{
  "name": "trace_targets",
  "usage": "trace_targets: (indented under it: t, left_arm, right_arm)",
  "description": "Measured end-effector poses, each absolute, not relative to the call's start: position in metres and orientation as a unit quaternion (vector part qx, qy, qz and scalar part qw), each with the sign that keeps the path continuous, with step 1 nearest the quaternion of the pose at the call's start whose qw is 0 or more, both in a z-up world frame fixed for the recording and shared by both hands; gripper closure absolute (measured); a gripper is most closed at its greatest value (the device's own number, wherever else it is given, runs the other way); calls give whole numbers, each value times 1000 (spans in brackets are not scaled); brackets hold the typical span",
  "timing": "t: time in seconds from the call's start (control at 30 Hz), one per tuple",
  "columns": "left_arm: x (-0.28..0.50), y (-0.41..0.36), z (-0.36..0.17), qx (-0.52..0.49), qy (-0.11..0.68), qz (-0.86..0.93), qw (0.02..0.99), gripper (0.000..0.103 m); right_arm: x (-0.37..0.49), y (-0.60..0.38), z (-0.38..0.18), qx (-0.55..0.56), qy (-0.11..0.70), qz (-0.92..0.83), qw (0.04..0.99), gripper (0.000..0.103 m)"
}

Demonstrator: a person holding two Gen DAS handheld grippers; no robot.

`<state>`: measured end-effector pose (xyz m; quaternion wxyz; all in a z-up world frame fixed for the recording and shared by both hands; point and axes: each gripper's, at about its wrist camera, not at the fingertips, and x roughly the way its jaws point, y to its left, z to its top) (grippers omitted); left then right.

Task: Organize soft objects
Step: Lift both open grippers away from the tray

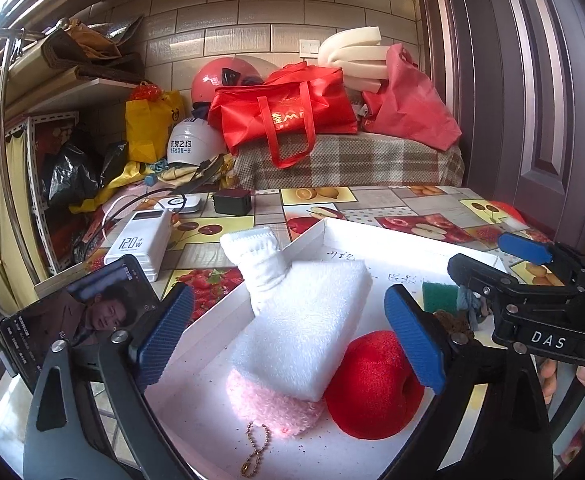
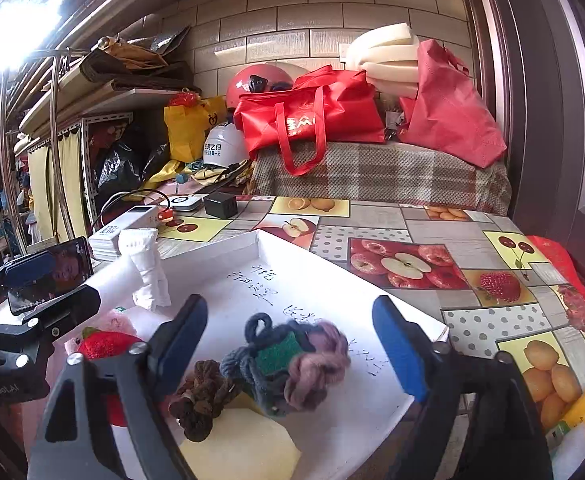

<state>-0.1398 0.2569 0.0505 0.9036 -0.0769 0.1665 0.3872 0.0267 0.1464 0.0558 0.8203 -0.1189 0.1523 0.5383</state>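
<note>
A white tray [image 1: 324,232] lies on the fruit-print table and holds the soft things. In the left wrist view a white foam block [image 1: 304,320] lies on a pink fluffy pad [image 1: 276,408], beside a red yarn ball [image 1: 372,384] and a white sock [image 1: 260,256]. My left gripper [image 1: 288,336] is open, its jaws either side of the block and ball. In the right wrist view my right gripper [image 2: 288,348] is open above a grey and pink yarn scrunchie bundle [image 2: 292,364] with a green pad [image 2: 278,350], a brown scrunchie [image 2: 202,400] and a yellow sponge [image 2: 236,444].
A phone [image 1: 80,316] stands at the tray's left, with a white power bank [image 1: 140,244] and a black charger [image 1: 232,202] behind. Red bags [image 1: 288,116], helmets and foam sit on a plaid-covered surface at the back. A door stands at the right.
</note>
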Motion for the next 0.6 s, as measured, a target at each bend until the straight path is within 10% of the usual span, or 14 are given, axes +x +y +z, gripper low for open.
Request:
trace_targets:
  t: [0.6]
  left_arm:
    - [-151, 250, 54, -64, 132, 411, 900, 0]
  right_arm:
    - [19, 134, 61, -106, 119, 500, 851, 0]
